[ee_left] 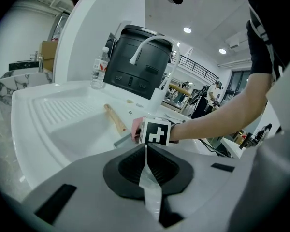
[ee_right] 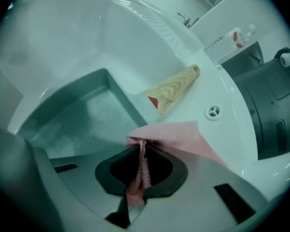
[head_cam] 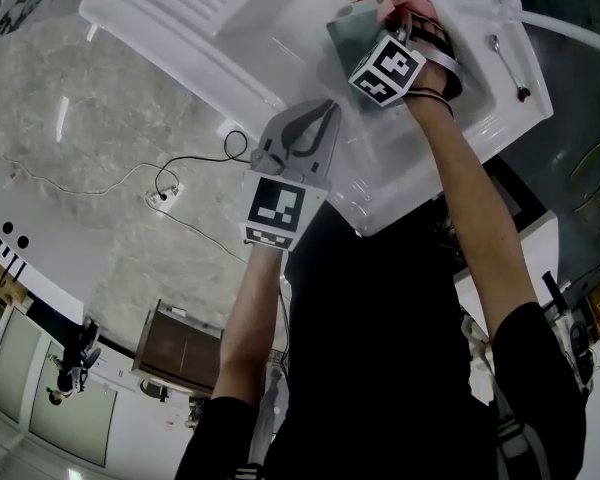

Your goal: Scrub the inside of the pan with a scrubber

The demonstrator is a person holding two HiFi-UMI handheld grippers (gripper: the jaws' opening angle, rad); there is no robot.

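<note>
The right gripper [ee_right: 139,149], pinched tight on the pink mesh scrubber [ee_right: 176,133], should press it flat across the floor of the square pan [ee_right: 82,117], while the left gripper [ee_left: 146,151] hangs closed and empty.

Grey marble floor [head_cam: 70,183], recessed ceiling lights [ee_left: 187,30]

White moulded sink unit [head_cam: 180,8]: ribbed drainboard [ee_left: 63,109] on one side, basin [ee_right: 63,37] on the other. Square grey-green pan [ee_right: 82,115] with a light wooden handle sits in the basin. Metal spoon [head_cam: 507,65] on the rim. Clear plastic water bottle [ee_left: 100,67] upright at the back edge.
</note>
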